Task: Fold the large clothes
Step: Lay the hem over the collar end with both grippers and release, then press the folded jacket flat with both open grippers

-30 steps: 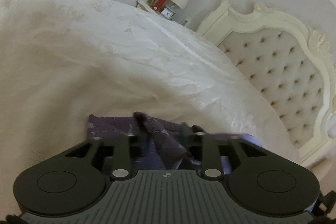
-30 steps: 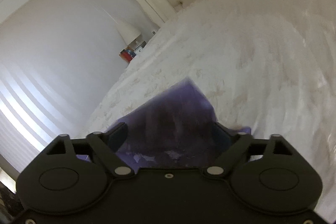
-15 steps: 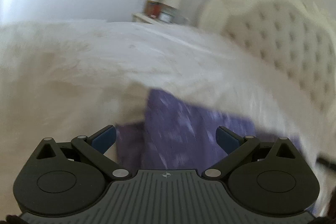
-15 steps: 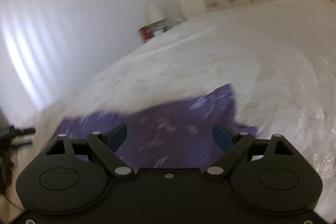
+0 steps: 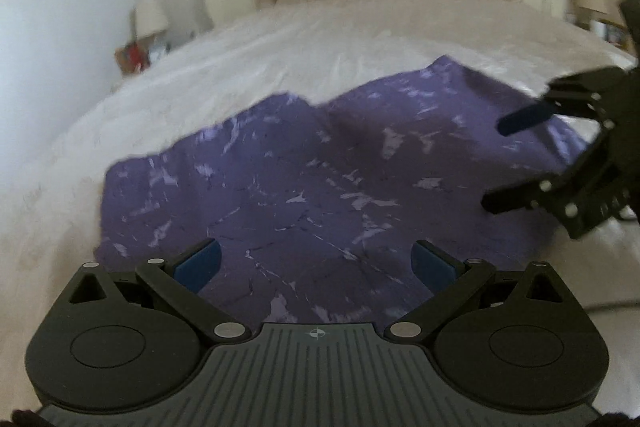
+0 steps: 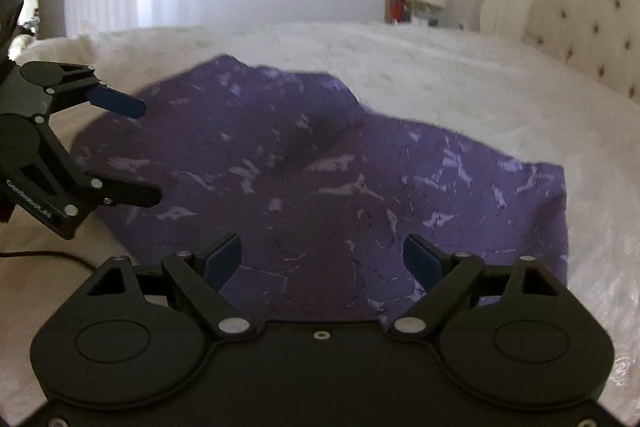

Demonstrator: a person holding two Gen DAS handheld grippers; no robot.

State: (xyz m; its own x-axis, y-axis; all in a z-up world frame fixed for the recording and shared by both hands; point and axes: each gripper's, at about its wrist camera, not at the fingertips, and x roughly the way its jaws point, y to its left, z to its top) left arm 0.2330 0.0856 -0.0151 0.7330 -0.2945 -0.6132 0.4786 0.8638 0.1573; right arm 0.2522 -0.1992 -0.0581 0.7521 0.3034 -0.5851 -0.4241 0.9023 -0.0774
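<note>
Left wrist view: my left tool (image 5: 316,263) is spread, empty; so is my right tool (image 6: 322,259). Cloth (image 5: 320,179) lies on the bed (image 5: 280,59), apparently folded once; further folds probably remain.

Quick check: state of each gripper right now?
Left gripper: open, holding nothing, above the purple garment.
Right gripper: open, holding nothing, above the same garment.
</note>
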